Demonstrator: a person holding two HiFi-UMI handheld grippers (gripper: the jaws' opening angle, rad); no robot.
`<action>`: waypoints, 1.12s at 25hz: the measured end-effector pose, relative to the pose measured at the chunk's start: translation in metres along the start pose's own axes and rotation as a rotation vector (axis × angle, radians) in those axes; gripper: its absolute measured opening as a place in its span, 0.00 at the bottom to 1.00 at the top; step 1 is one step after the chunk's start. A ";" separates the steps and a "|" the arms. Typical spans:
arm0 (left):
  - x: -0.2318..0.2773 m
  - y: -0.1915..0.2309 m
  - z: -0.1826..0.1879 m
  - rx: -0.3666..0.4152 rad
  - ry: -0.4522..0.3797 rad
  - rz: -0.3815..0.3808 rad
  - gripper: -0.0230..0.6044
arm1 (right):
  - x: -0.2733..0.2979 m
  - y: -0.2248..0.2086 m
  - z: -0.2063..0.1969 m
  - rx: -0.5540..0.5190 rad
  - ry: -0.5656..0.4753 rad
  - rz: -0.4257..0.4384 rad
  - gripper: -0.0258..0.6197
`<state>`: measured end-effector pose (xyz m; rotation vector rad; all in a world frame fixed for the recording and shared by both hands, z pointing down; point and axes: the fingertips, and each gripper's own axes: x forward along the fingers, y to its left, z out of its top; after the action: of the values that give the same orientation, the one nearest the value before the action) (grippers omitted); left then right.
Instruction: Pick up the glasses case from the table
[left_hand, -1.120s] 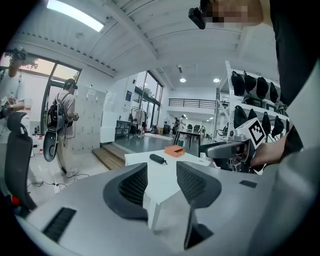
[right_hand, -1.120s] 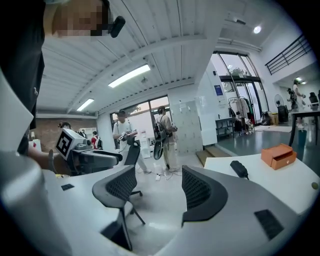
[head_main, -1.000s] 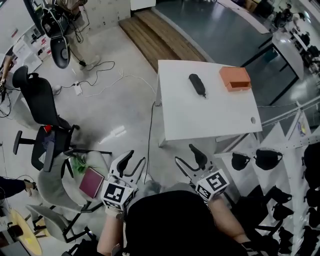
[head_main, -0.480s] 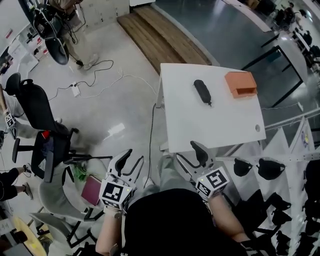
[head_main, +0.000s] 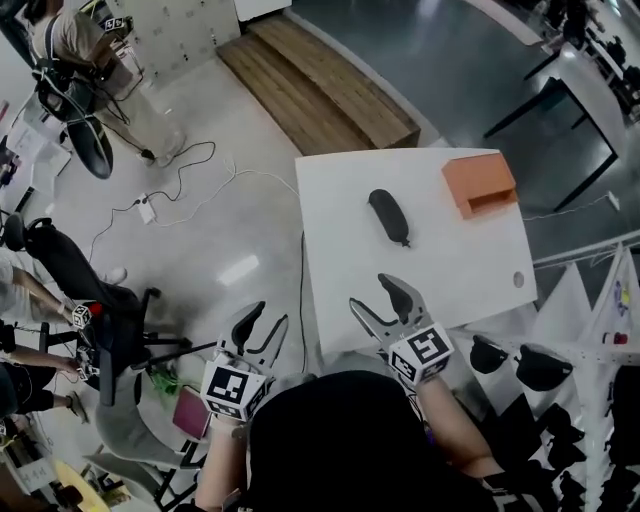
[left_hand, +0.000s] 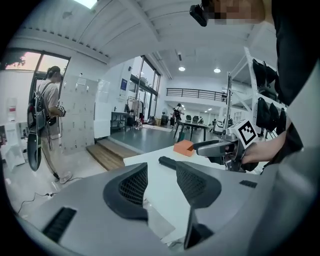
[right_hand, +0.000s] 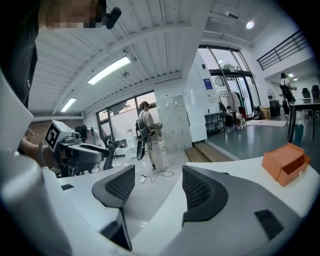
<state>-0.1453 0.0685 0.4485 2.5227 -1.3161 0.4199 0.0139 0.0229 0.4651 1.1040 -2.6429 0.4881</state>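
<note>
The glasses case (head_main: 389, 216), a dark oblong, lies near the middle of the white table (head_main: 345, 250); in the left gripper view the case (left_hand: 167, 162) shows beyond the jaws. My right gripper (head_main: 385, 300) is open and empty over the table's near edge, a short way in front of the case. My left gripper (head_main: 258, 325) is open and empty over the floor, left of the table. Open jaws with nothing between them fill both gripper views: left gripper (left_hand: 160, 175), right gripper (right_hand: 157, 180).
An orange box (head_main: 480, 183) sits at the table's far right corner. A wooden platform (head_main: 310, 85) lies behind the table. Black office chairs (head_main: 70, 270) and floor cables (head_main: 190, 165) are at left, a person (head_main: 70, 40) stands far left, and a rack with black bags (head_main: 540, 365) is at right.
Both grippers moved forward toward the table. The right one, earlier short of the edge, now hangs over the table's near edge. Jaws stayed open.
</note>
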 end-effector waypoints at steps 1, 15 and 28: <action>0.012 -0.003 0.003 0.013 0.004 -0.011 0.33 | 0.002 -0.015 -0.001 0.010 0.002 -0.009 0.51; 0.104 -0.019 0.022 0.027 0.113 -0.047 0.33 | 0.018 -0.181 -0.051 0.116 0.119 -0.202 0.56; 0.132 0.000 0.006 -0.046 0.210 0.000 0.33 | 0.076 -0.266 -0.110 0.127 0.292 -0.270 0.61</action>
<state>-0.0720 -0.0325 0.4923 2.3666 -1.2311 0.6283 0.1633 -0.1583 0.6481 1.2920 -2.1994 0.7074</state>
